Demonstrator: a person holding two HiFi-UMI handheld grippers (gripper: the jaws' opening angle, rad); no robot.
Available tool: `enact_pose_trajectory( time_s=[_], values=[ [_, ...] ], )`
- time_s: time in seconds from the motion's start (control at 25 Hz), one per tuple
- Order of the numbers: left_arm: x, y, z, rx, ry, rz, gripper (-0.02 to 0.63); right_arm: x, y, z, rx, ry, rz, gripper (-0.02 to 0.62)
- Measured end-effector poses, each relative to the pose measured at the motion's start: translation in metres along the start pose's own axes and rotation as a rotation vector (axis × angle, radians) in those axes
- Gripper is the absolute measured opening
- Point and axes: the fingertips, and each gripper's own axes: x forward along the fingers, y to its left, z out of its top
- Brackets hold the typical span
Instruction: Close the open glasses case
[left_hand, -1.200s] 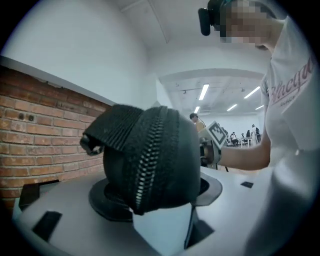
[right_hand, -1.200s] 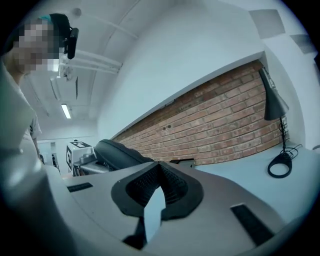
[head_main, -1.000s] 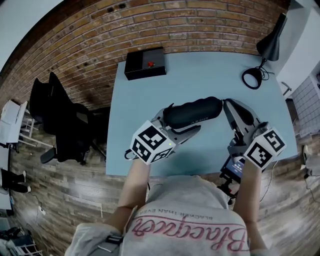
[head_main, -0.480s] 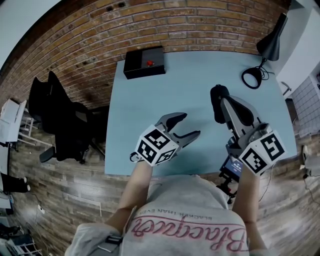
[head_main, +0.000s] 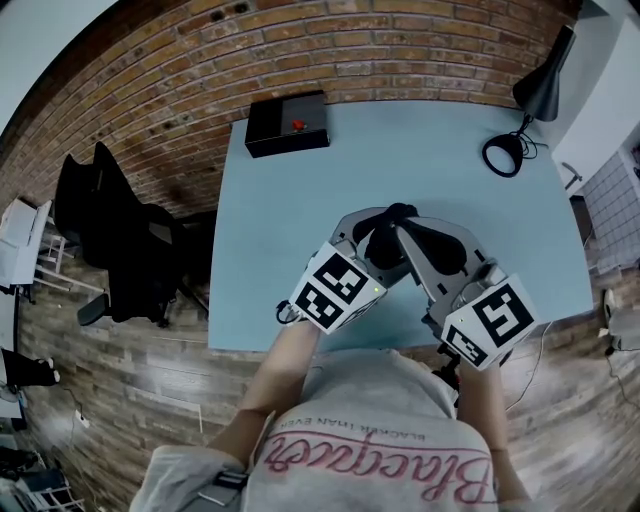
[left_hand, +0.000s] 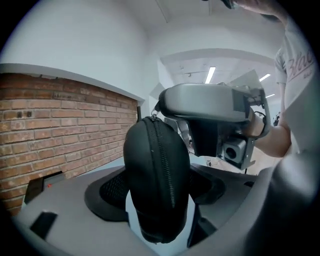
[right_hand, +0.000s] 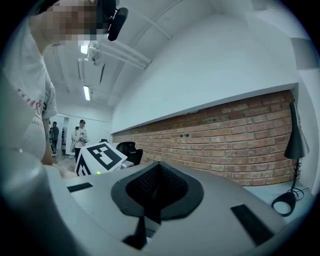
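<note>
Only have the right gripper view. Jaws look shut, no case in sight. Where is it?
Observer: The glasses case hangs on end from the right gripper, pinched at its top end.
Operator: Left gripper?
Observer: On the left gripper the jaws have just been opening; they stand wide with the case between them, not clamped.
Operator: Zipper?
Observer: The zipper looks shut down the side facing the left gripper view; the rest is hidden.
</note>
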Motion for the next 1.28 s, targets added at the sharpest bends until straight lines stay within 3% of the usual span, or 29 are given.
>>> enact_pose_trajectory(
  time_s=[0.24, 0.4, 0.56, 0.8, 1.08, 1.28],
  values=[
    [0.0, 0.004, -0.001, 0.038, 0.032, 0.04, 0.304, 0.007, 0.022, -0.005, -0.076, 0.063, 0.071, 0.021],
    [0.001, 0.006, -0.004, 0.05, 0.043, 0.051, 0.29, 0.01, 0.022, 0.003, -0.148, 0.061, 0.027, 0.021],
    [-0.002, 0.008, 0.006, 0.107, -0.003, 0.073, 0.281, 0.005, 0.018, 0.015, -0.22, 0.057, 0.0, 0.021],
    [-0.01, -0.001, 0.019, 0.187, -0.084, 0.03, 0.276, -0.007, -0.011, 0.025, -0.208, 0.065, -0.056, 0.025],
    [-0.024, -0.008, 0.029, 0.254, -0.158, -0.038, 0.276, -0.017, -0.038, 0.003, 0.055, 0.049, -0.01, 0.029],
    [-0.03, -0.008, 0.027, 0.213, -0.184, -0.059, 0.276, -0.018, -0.042, -0.011, 0.211, 0.024, 0.037, 0.031]
  ],
)
